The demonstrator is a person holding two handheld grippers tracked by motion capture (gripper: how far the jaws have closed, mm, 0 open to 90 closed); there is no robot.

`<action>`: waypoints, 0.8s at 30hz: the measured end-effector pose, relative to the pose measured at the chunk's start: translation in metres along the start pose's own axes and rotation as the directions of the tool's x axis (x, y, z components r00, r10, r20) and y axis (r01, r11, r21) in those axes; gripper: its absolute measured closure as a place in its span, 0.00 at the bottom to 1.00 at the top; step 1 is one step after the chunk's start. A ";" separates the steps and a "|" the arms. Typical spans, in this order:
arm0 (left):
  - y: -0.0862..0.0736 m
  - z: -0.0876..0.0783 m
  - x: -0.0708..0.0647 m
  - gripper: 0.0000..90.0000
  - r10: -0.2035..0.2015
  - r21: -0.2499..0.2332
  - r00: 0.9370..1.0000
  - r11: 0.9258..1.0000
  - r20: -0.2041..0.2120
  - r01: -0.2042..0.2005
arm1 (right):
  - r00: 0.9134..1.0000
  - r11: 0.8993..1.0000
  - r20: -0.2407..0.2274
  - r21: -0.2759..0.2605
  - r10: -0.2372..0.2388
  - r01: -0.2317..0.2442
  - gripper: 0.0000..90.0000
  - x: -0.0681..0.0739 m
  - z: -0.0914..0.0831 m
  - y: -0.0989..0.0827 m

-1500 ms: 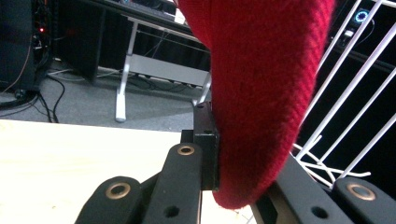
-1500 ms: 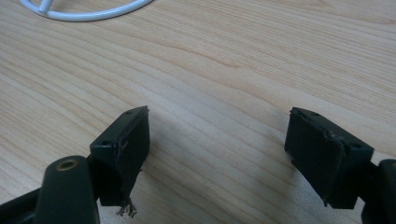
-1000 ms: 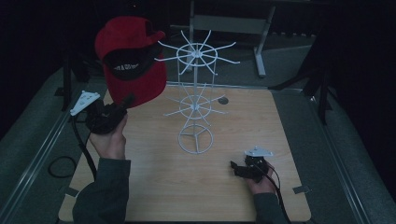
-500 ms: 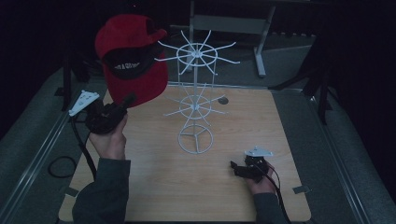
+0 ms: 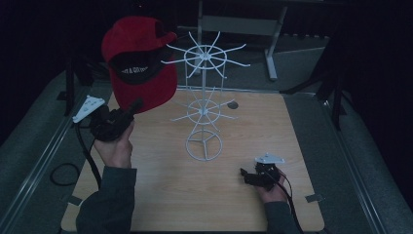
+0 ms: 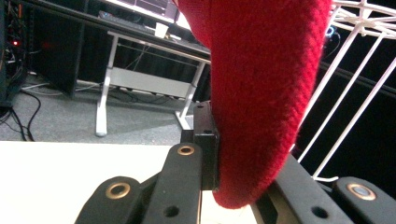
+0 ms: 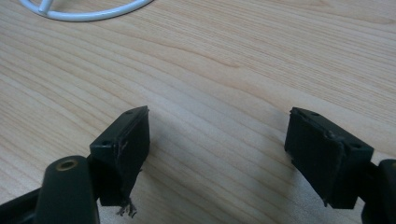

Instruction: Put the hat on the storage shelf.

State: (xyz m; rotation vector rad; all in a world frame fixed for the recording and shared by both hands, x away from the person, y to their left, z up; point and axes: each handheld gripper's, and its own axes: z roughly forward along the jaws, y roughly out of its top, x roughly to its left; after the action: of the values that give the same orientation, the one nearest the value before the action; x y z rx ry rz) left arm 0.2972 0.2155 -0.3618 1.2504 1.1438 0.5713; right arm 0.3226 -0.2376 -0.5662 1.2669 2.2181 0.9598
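Nothing is shifting much between the earlier high views and this one: the red cap (image 5: 139, 66) is hanging at the same height to the left of the white wire display rack (image 5: 204, 100), and both hands are keeping their places, so the work is pausing just short of the hanging step. Across the wooden table (image 5: 160, 195), the rack is standing upright near the middle, its top ring of prongs (image 5: 207, 54) spreading out beside the cap's crown and apparently not yet touching it, though the dim light is making that hard to judge. Further left, the left gripper (image 5: 132, 106) is reaching up from the person's left hand (image 5: 116, 148), its jaws clamping the lower edge of the cap's brim; the left gripper view is showing red fabric (image 6: 261, 93) pinched between the pads, with rack wires (image 6: 355, 70) just behind. Near the table's front right, the right gripper (image 5: 246, 175) is resting low over the wood with its jaws standing wide apart and nothing between them. Judging from this, the cap is waiting to be carried rightward and dropped onto a prong.
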 end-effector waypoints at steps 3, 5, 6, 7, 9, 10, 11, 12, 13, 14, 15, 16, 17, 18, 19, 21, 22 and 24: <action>-0.001 -0.001 0.000 0.95 -0.002 0.002 1.000 1.000 0.009 0.002 | 1.000 1.000 0.000 0.000 0.000 0.000 0.25 0.000 0.000 0.000; -0.001 -0.001 0.000 0.95 -0.003 0.003 1.000 1.000 0.012 0.003 | 1.000 1.000 0.000 0.001 0.001 -0.001 0.24 0.000 0.000 0.000; -0.002 -0.001 0.000 0.95 -0.001 0.003 1.000 1.000 0.013 0.001 | 1.000 1.000 -0.001 0.001 0.002 -0.002 0.25 0.000 0.000 0.000; -0.002 -0.001 0.000 0.95 0.001 0.005 1.000 1.000 0.014 -0.001 | 1.000 1.000 0.000 0.001 0.002 -0.002 0.24 0.000 0.000 0.000; -0.003 -0.001 -0.001 0.95 0.004 0.005 1.000 1.000 0.016 -0.004 | 1.000 1.000 -0.001 0.001 0.002 -0.002 0.25 0.000 0.000 0.000; -0.003 -0.001 -0.001 0.95 0.004 0.007 1.000 1.000 0.018 -0.004 | 1.000 1.000 -0.001 0.001 0.002 -0.002 0.25 0.000 0.000 0.000; -0.004 -0.002 -0.001 0.95 0.004 0.007 1.000 1.000 0.020 -0.004 | 1.000 1.000 0.000 0.001 0.002 -0.002 0.25 0.000 0.000 0.000; -0.004 -0.002 -0.001 0.95 0.003 0.008 1.000 1.000 0.021 -0.003 | 1.000 1.000 -0.001 0.001 0.002 -0.002 0.24 0.000 0.000 0.000; -0.005 -0.002 -0.001 0.95 0.002 0.009 1.000 1.000 0.022 -0.002 | 1.000 1.000 0.000 0.001 0.002 -0.002 0.24 0.000 0.000 0.000; -0.005 -0.003 -0.001 0.95 0.002 0.009 1.000 1.000 0.023 -0.003 | 1.000 1.000 0.000 0.001 0.001 -0.001 0.25 0.000 0.000 0.000; -0.006 -0.003 -0.001 0.95 0.002 0.011 1.000 1.000 0.026 -0.003 | 1.000 1.000 -0.001 0.001 0.002 -0.002 0.24 0.000 0.000 0.000; -0.007 -0.003 -0.002 0.95 0.002 0.013 1.000 1.000 0.028 -0.003 | 1.000 1.000 0.000 0.001 0.002 -0.002 0.25 0.000 0.000 0.000; -0.008 -0.004 -0.002 0.95 0.004 0.016 1.000 1.000 0.031 -0.004 | 1.000 1.000 0.000 0.001 0.002 -0.002 0.25 0.000 0.000 0.000; -0.009 -0.004 -0.002 0.95 0.004 0.019 0.999 1.000 0.033 -0.005 | 1.000 1.000 0.000 0.001 0.002 -0.002 0.24 0.000 0.000 0.000; -0.011 -0.004 -0.003 0.95 0.004 0.022 0.999 1.000 0.036 -0.005 | 1.000 1.000 0.000 0.001 0.002 -0.002 0.24 0.000 0.000 0.000; -0.014 -0.004 -0.004 0.95 0.005 0.028 0.999 1.000 0.041 -0.006 | 1.000 1.000 0.000 0.001 0.002 -0.002 0.25 0.000 0.000 0.000; -0.015 -0.004 -0.004 0.95 0.006 0.032 0.999 0.999 0.043 -0.008 | 1.000 1.000 0.000 0.001 0.002 -0.002 0.25 0.000 0.000 0.000; -0.018 -0.004 -0.005 0.95 0.005 0.037 0.999 0.999 0.048 -0.007 | 1.000 1.000 -0.001 0.001 0.002 -0.002 0.25 0.000 0.000 0.000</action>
State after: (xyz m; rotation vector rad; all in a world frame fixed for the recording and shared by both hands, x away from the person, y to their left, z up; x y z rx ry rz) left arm 0.2879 0.2074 -0.3761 1.2937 1.1155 0.5241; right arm 0.3225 -0.2375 -0.5662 1.2693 2.2185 0.9599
